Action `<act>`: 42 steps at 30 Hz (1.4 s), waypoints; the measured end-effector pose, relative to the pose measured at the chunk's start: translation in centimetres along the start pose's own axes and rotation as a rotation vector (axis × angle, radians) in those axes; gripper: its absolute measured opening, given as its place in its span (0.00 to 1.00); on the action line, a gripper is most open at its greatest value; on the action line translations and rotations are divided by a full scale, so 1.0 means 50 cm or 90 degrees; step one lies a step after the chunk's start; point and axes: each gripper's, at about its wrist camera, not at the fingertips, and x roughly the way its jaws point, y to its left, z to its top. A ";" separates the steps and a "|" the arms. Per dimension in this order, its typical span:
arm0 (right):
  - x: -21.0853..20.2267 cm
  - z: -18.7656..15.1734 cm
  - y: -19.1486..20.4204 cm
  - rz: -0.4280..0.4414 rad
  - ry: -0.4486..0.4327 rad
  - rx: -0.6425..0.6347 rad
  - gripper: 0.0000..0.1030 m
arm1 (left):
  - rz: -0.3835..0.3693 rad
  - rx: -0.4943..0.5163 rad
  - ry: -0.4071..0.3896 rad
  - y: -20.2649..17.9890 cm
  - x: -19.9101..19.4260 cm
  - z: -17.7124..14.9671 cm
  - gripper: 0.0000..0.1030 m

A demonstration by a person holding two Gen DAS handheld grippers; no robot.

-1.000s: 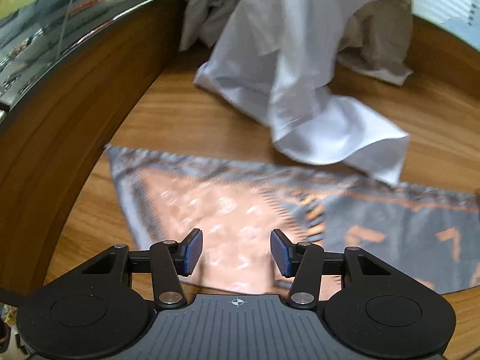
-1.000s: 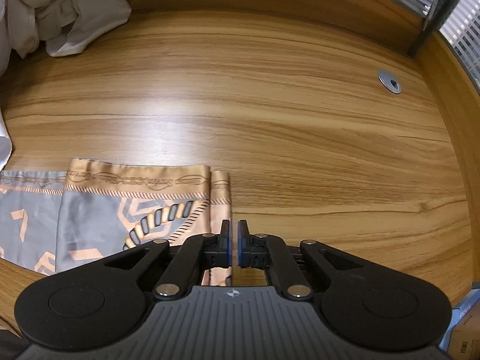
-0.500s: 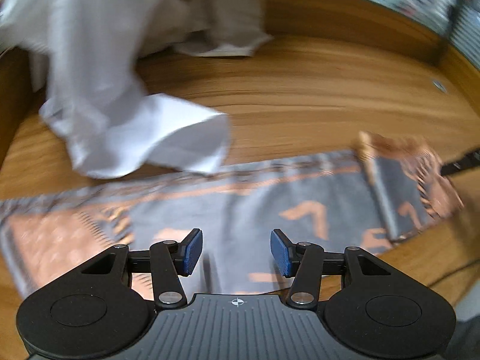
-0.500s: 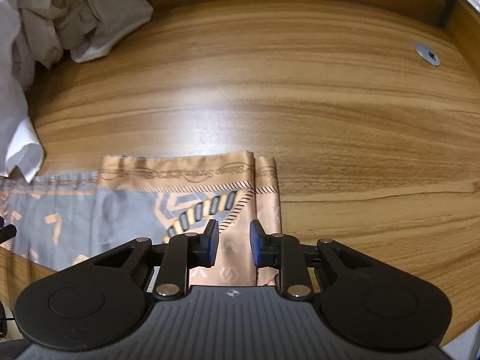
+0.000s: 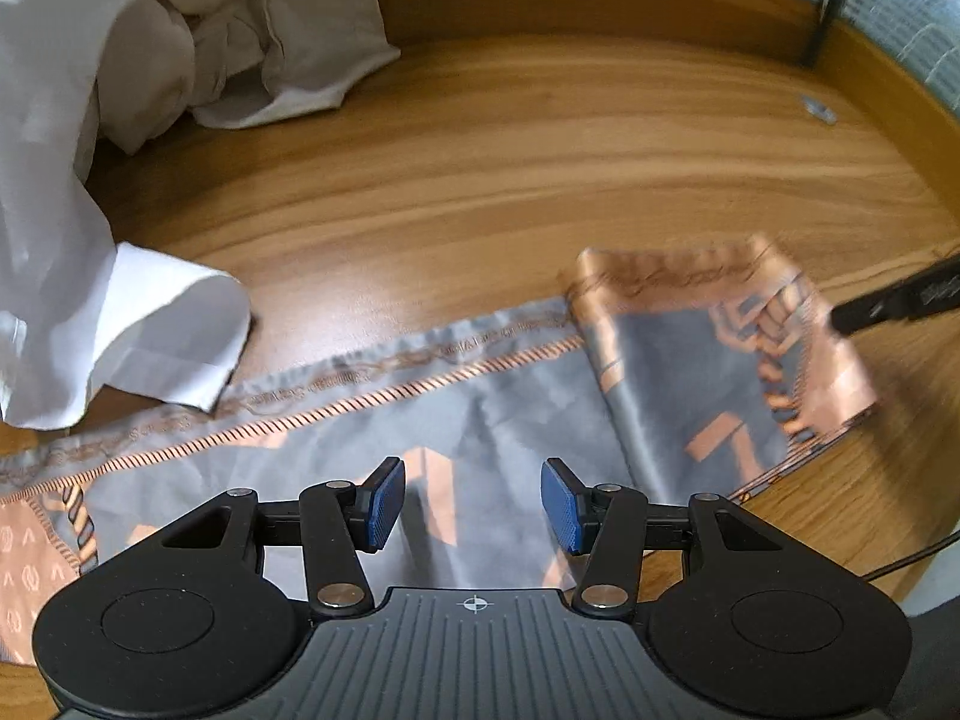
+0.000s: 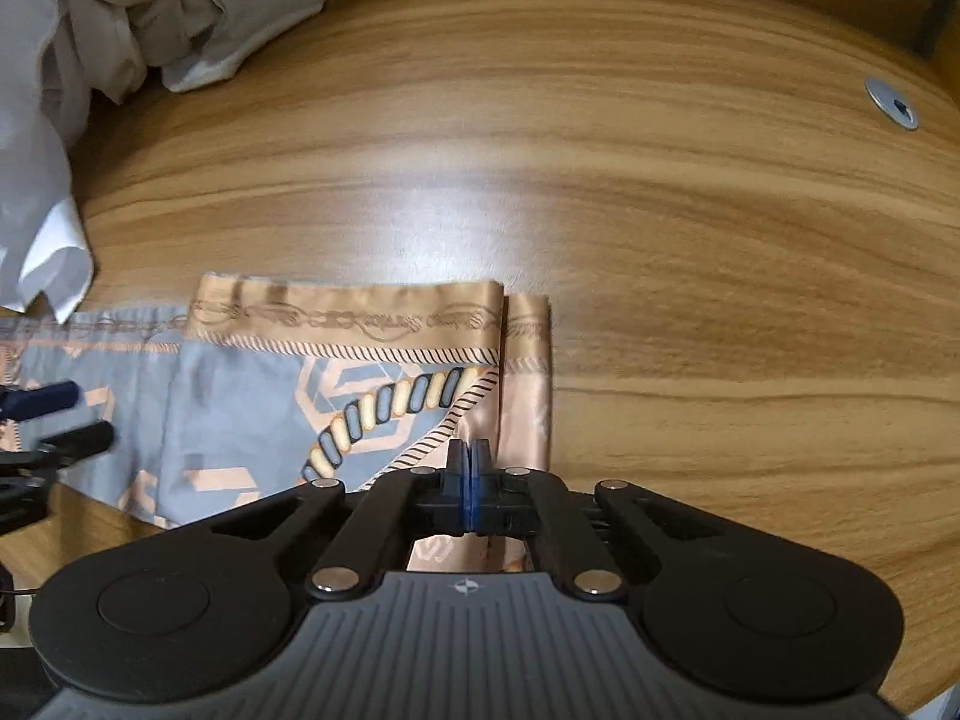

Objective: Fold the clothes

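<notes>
Patterned scarf lies flat on the surface: thin, slippery, best pinched at its folded end. Left gripper hovers half-open; right gripper is closed at that fold, grip on cloth unclear.

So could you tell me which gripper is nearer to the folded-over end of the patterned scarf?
Right. The right gripper is shut over the scarf's folded-over end, while the left gripper hangs open above the scarf's grey middle stretch, well short of that fold.
</notes>
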 end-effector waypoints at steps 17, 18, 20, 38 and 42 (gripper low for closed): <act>-0.135 0.027 -0.285 -0.132 -0.042 0.041 0.00 | 0.098 -0.105 0.026 -0.005 0.013 0.021 0.52; -0.140 0.027 -0.302 -0.142 -0.043 0.044 0.00 | 0.107 -0.107 0.021 -0.011 0.010 0.026 0.51; -0.152 0.024 -0.338 -0.159 -0.047 0.050 0.00 | 0.098 -0.106 0.001 -0.032 -0.001 0.037 0.51; -0.218 -0.011 -0.558 -0.233 -0.065 0.093 0.00 | 0.006 -0.021 -0.029 -0.292 0.028 0.098 0.51; -0.220 -0.018 -0.582 -0.245 -0.064 0.097 0.00 | 0.010 -0.023 -0.025 -0.303 0.027 0.094 0.51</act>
